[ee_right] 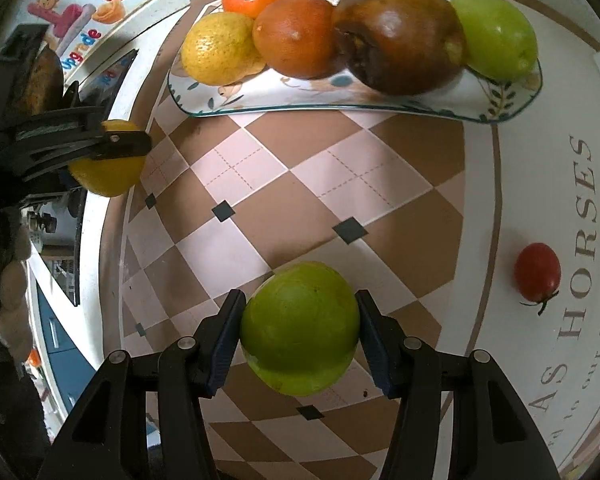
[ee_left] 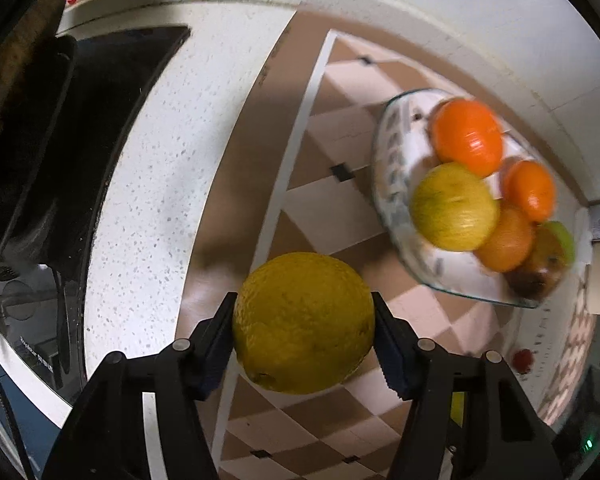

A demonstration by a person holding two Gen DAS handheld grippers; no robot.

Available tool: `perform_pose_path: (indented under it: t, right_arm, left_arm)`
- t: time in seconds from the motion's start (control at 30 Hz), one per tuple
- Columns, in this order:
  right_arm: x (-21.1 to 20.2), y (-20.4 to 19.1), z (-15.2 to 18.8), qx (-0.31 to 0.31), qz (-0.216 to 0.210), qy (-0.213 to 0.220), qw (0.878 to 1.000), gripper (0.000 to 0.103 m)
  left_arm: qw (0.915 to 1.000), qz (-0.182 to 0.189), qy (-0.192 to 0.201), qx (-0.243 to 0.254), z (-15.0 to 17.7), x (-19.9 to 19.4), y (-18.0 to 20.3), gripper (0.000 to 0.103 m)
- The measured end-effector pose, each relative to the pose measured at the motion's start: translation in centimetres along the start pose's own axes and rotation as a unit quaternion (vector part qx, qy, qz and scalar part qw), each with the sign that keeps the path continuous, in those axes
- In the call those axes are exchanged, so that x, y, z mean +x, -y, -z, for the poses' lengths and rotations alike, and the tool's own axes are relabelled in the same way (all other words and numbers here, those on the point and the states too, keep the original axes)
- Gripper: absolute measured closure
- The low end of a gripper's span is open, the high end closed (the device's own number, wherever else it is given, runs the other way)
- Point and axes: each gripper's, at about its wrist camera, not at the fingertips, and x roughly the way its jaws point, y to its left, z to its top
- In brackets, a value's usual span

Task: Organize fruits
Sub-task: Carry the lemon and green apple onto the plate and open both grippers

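My left gripper [ee_left: 303, 312] is shut on a yellow lemon [ee_left: 303, 322] and holds it above the checkered mat. It also shows in the right wrist view [ee_right: 112, 148] at the left, with the lemon [ee_right: 108, 174]. My right gripper [ee_right: 299, 320] is shut on a green fruit [ee_right: 300, 328] over the mat. A patterned plate [ee_right: 496, 96] at the far side holds several fruits: oranges [ee_right: 296, 36], a lemon [ee_right: 220, 48], a brown pomegranate [ee_right: 396, 36], a green fruit [ee_right: 496, 36]. The plate [ee_left: 392, 168] appears at the right in the left wrist view.
A small red tomato [ee_right: 537, 273] lies on the mat's white border at the right, also seen in the left wrist view [ee_left: 522, 360]. The checkered mat [ee_right: 324, 184] covers a white speckled counter [ee_left: 156, 184]. A dark stove [ee_left: 60, 140] lies left.
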Motion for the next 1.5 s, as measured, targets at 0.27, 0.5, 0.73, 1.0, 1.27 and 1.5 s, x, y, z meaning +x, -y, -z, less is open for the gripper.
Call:
perform_pose_path:
  t: [0.27,0.5,0.73,1.0,1.27,1.5]
  right_arm:
    - [-6.6,2.7,-2.6,0.046,-0.067,0.051,0.995,0.045]
    - [-13.9,5.7,-11.2,0.051,-0.031,0.150,0.987,0.045]
    - [-11.5,8.5,-17.9,0.065,0.015,0.122,0.990,0.045]
    - [-8.0,9.8,-20.3,0.066,0.040,0.083,0.994,0.045]
    - [-6.4,9.9,-20.9,0.068,0.045,0.058,0.995,0.044]
    - [-6.9,9.4,-20.7,0.071,0.045,0.058,0.995,0.022]
  left_arm:
    - [0.9967,0.064,0.047,0.017,-2.8,-7.3,2.7,0.043]
    - [0.9959,0.089,0.014,0.006,-9.8,-5.5,4.9,0.043]
    - [0.9937,0.088,-0.060,-0.033,-12.6,-0.3,4.8,0.043]
    - [0.9915,0.087,-0.085,-0.046,-12.5,1.7,4.5,0.043]
    - [0.9913,0.079,-0.095,-0.047,-12.8,2.8,4.8,0.043]
    - [0.9900,0.097,-0.091,-0.049,-13.2,2.1,5.0,0.012]
